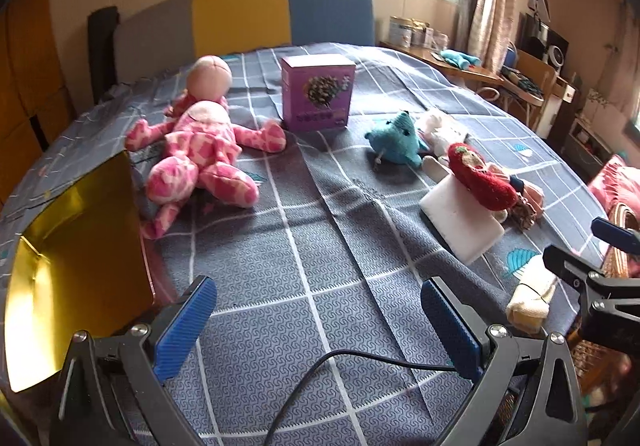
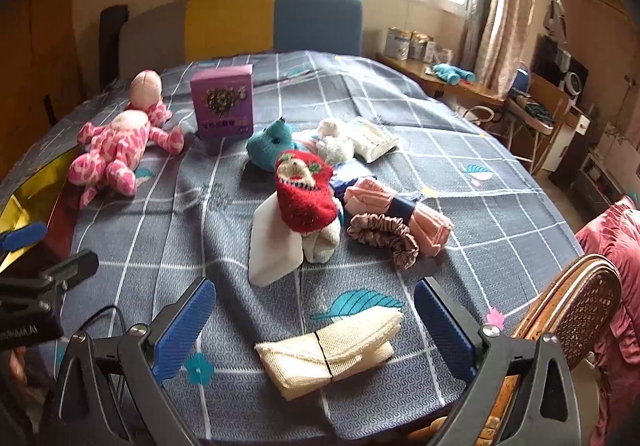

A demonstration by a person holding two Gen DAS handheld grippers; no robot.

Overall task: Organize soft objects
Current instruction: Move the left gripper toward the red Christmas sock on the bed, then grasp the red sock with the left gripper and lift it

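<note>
No sorting had begun, by the look of it. The left gripper (image 1: pixel 318 320) and right gripper (image 2: pixel 316 322) were both spread wide and empty. The cream cloth (image 2: pixel 330 352) lay on the bedspread (image 2: pixel 480 182), between the right fingers and nearest them. The next move probably called for lowering and closing on it. The gold bag (image 1: pixel 76 258) stood at left, apparently empty; the purple box (image 1: pixel 318 92) was closed.

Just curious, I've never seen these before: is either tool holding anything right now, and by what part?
Nothing is held. The left tool and the right tool are both open and empty; the cream folded cloth lies untouched between the right tool's fingers.
</note>
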